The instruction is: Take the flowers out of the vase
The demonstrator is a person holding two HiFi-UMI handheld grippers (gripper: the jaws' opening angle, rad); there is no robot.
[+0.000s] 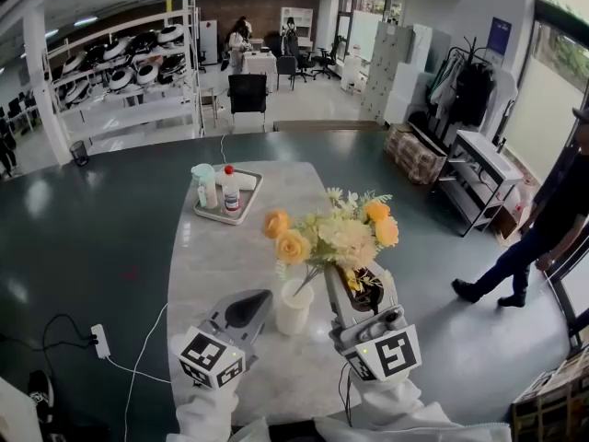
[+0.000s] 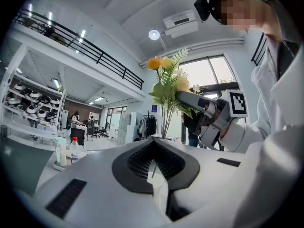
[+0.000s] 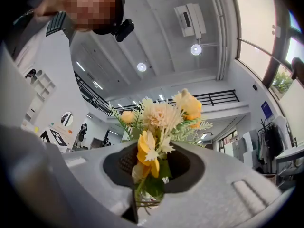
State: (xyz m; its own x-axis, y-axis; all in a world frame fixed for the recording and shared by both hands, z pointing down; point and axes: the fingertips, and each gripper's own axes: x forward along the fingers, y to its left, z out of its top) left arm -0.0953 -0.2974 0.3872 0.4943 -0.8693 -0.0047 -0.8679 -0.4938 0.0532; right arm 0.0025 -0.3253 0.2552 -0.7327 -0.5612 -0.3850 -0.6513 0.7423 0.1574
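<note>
Left tongs: your left tongs [image 1: 264,299] lie level over the worktop [image 1: 207,265], tip against the left side of the vase [image 1: 294,313]. In the left gripper view the jaws stand almost together, pinching a thin white edge that looks like the wall of the vase.
Right tongs: your right tongs [image 1: 348,282] tilt upward just right of the vase. Their jaws are closed tight on the green stems low in the bunch, and the right gripper view shows the blooms fanning out above the pads.
Flowers: the flowers [image 1: 336,233], yellow, orange and cream with green fern sprigs, stand above the vase and lean to the right, toward your right tongs. One stem runs down to the mouth of the vase, so the bunch is not clear of it.
Vase: small, white and upright, near your edge of the worktop, between your two tongs.
Worktop: pale marbled top with a rounded far end.
Tray: a grey tray [image 1: 204,215] sits at the far left of the worktop, well apart from the vase, carrying a red-capped bottle [image 1: 230,192] and a pale spray bottle [image 1: 204,184].
Room: a person [image 1: 529,247] in dark clothes walks on the floor to the right.
</note>
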